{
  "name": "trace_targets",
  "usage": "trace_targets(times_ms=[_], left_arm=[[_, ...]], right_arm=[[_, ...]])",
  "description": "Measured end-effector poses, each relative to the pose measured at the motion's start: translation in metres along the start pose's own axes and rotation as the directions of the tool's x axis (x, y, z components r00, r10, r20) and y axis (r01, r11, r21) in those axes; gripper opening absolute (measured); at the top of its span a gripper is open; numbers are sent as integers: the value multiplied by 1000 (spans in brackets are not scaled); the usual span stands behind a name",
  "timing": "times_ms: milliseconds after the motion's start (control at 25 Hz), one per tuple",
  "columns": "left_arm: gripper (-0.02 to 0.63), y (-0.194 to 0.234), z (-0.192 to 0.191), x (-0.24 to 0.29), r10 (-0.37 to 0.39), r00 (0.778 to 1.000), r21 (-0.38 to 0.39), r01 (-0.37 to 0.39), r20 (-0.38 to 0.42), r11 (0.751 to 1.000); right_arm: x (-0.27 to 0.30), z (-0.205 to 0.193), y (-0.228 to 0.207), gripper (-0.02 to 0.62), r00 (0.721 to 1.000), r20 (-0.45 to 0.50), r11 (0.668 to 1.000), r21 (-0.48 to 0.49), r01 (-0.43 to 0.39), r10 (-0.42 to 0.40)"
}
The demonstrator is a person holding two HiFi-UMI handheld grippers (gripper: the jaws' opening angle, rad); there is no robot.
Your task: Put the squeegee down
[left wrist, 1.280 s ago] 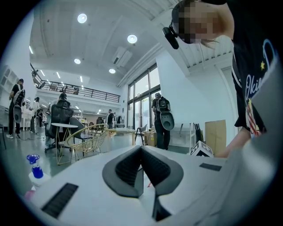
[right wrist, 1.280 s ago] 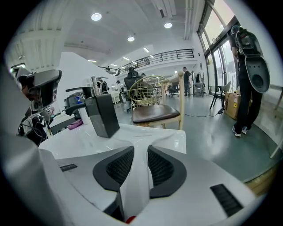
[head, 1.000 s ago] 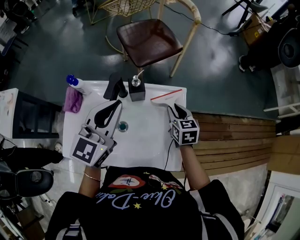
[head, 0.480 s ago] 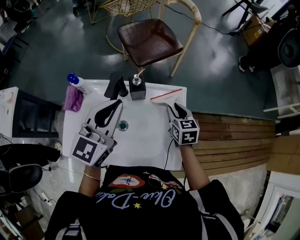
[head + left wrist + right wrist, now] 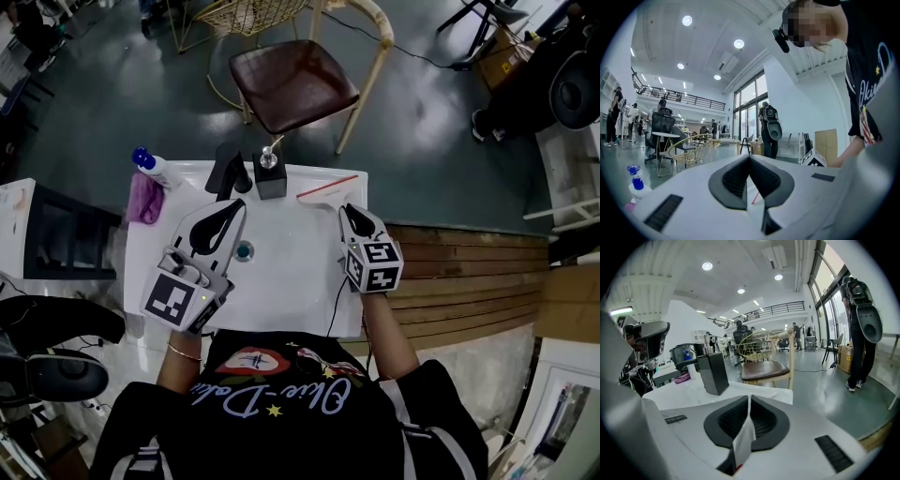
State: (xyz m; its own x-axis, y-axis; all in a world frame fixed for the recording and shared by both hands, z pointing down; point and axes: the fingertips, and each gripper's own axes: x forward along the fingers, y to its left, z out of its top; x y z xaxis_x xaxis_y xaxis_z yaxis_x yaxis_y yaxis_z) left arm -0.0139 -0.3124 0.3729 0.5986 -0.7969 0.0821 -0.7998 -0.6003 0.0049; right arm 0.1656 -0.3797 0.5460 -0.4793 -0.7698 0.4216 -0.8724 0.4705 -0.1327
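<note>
both arms held out in front, hands low. left gripper point(image 5: 238, 203) angled fwd & a bit to the right, jaws closed tip to tip, nothing btwn them. its marker cube point(image 5: 176, 302) sits at the rear, just ahead of the left wrist point(image 5: 178, 368), which has a thin bracelet point(image 5: 185, 354). right gripper point(image 5: 346, 210) points fwd, tilted slightly left, jaws pinched on the white handle of the squeegee point(image 5: 742, 442). right forearm point(image 5: 388, 336) is bare & runs straight back to the body. grippers well apart.
</note>
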Motion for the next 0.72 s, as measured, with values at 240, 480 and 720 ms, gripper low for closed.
trace_targets(times_ms=[240, 480, 720], left_arm=[[-5, -7, 2, 2, -16, 1000, 6, 16, 3, 1000], [-4, -12, 4, 3, -27, 1000, 16, 27, 6, 1000], [-5, -20, 4, 4, -32, 999, 20, 32, -2, 999]], right_arm=[[-11, 11, 4, 23, 997, 74, 999, 3, -32, 31], [-19, 24, 15, 23, 985, 149, 996, 12, -88, 86], [-25, 25, 19, 23, 987, 132, 996, -39, -81, 86]])
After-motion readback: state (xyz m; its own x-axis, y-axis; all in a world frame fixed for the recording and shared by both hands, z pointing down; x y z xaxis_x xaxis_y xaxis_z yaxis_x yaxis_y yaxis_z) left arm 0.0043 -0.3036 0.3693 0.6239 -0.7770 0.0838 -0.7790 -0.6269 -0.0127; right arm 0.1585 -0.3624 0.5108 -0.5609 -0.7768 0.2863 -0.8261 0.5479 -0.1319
